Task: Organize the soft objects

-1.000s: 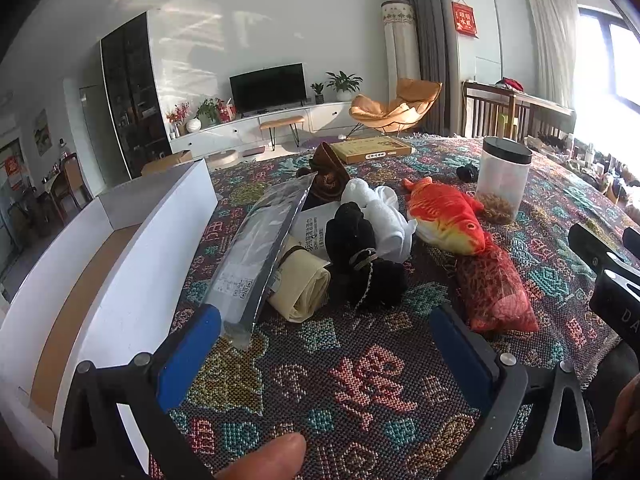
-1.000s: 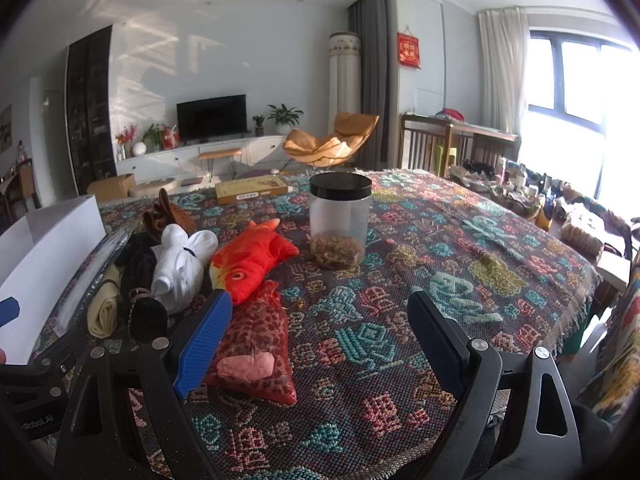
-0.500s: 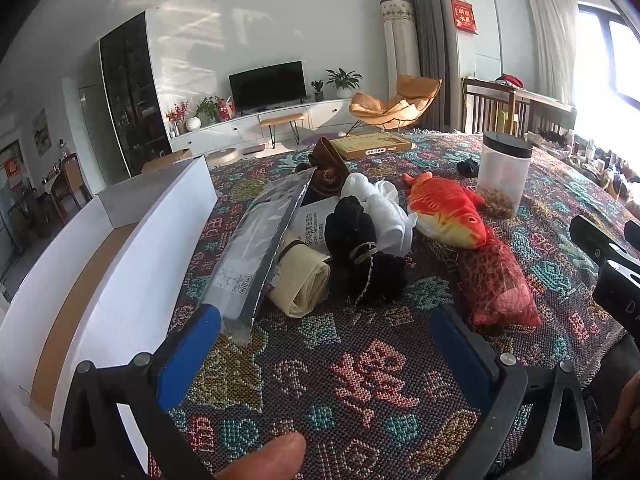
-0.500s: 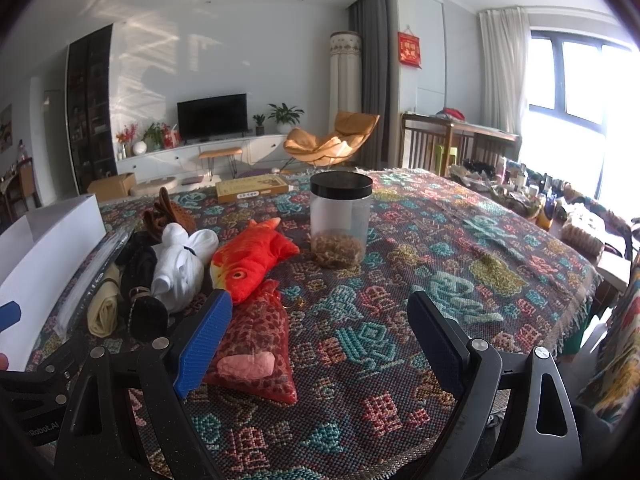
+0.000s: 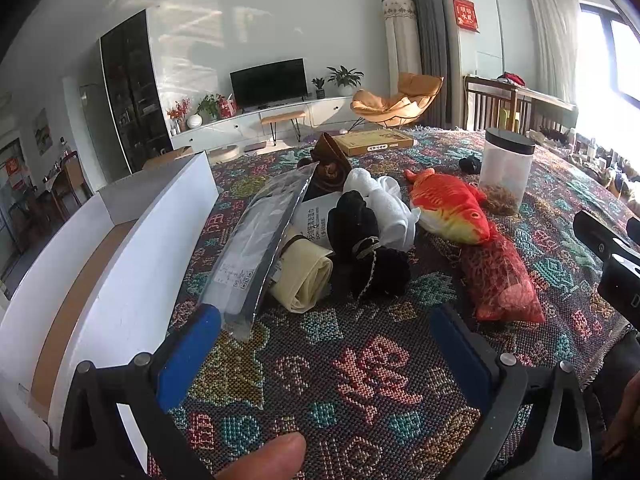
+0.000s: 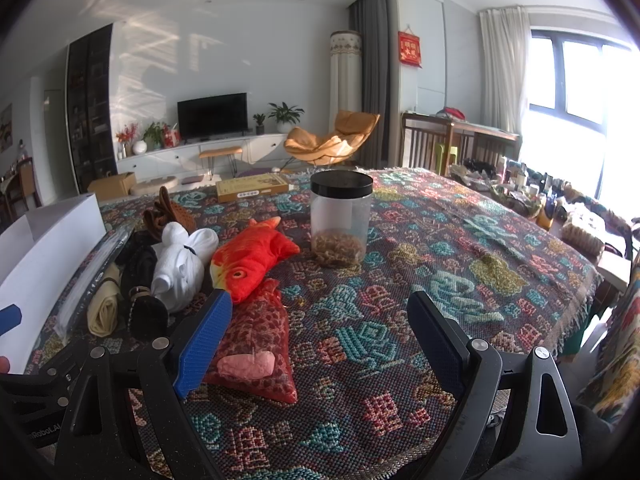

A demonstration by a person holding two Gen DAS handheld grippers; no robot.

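Observation:
Soft things lie in a heap on the patterned tablecloth (image 5: 360, 368): an orange plush fish (image 5: 448, 208) (image 6: 252, 264), a white cloth bundle (image 5: 384, 204) (image 6: 180, 264), a black bundle with a chain (image 5: 368, 256) (image 6: 140, 300), a cream roll (image 5: 304, 276) (image 6: 104, 308), a brown item (image 5: 330, 166) (image 6: 168, 216), a red mesh bag (image 5: 500, 280) (image 6: 256, 344). An open white box (image 5: 132, 264) (image 6: 52, 248) stands at the left. My left gripper (image 5: 324, 344) is open and empty before the heap. My right gripper (image 6: 320, 332) is open and empty, its left finger over the mesh bag.
A silver plastic packet (image 5: 260, 240) leans between box and heap. A clear jar with a black lid (image 5: 506, 172) (image 6: 340, 220) stands behind the fish. A flat yellow box (image 6: 252, 192) lies at the far edge. The table's right edge has a fringe (image 6: 580, 312).
My left gripper has drawn back a little, so the heap looks slightly farther away. The right gripper has barely moved. Nothing was taken hold of.

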